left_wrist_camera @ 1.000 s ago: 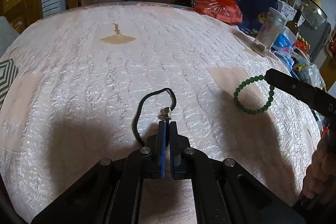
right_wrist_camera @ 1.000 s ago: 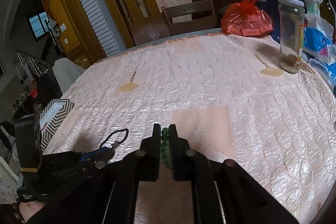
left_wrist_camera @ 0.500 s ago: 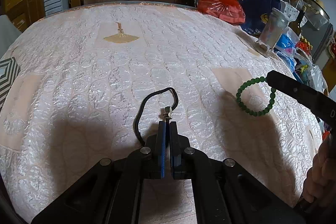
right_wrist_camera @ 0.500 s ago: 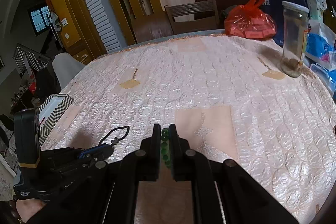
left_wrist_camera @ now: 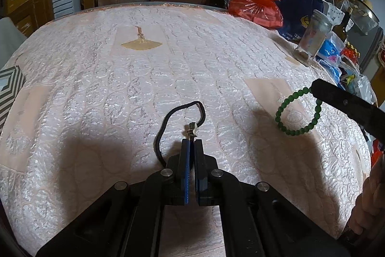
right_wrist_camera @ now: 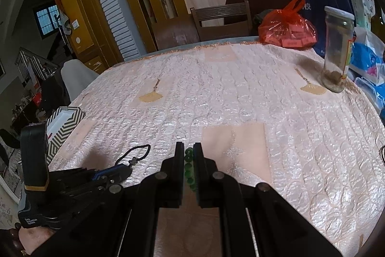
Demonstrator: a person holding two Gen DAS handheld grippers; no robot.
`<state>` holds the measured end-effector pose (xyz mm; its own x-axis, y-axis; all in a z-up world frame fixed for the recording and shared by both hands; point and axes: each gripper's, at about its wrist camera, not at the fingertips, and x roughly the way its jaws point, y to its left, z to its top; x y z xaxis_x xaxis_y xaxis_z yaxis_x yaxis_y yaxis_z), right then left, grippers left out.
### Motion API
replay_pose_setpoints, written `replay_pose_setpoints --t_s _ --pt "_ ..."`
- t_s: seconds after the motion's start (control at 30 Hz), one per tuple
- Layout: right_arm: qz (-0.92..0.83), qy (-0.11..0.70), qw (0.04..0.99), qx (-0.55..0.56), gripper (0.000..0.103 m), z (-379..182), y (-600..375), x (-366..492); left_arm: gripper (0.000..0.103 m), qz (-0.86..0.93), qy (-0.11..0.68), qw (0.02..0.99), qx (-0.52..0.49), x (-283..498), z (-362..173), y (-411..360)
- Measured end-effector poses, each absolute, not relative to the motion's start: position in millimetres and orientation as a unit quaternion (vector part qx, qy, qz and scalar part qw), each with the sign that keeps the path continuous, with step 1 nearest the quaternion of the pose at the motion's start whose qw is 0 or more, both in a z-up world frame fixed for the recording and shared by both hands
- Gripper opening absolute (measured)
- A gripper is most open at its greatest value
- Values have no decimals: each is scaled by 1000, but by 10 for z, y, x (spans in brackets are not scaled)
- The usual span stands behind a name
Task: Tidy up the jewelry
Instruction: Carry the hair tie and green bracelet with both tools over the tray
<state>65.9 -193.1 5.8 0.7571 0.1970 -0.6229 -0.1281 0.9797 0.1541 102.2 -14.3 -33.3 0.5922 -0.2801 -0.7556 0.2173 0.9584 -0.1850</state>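
White Chinese characters show on the dark blue bag [right_wrist_camera: 320, 9] behind the red plastic bag [right_wrist_camera: 286, 28], one reading "校". Small white lettering on the left hand-held gripper's [right_wrist_camera: 130, 166] body is too blurred to read.

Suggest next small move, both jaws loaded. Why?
Probably carry the black cord necklace left toward the striped box. The left gripper is shut on it, the right gripper on the green bead bracelet, and that box looks like the only container nearby.

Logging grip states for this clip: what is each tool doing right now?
Left tool: closed on the black cord necklace.
Right tool: closed on the green bead bracelet.
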Motion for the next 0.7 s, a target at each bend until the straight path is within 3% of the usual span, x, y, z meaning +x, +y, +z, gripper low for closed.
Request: replay_pose_setpoints --t_s 0.7 --pt "118 315 941 26 7 300 -1405 705 19 -68 375 924 -30 926 241 490"
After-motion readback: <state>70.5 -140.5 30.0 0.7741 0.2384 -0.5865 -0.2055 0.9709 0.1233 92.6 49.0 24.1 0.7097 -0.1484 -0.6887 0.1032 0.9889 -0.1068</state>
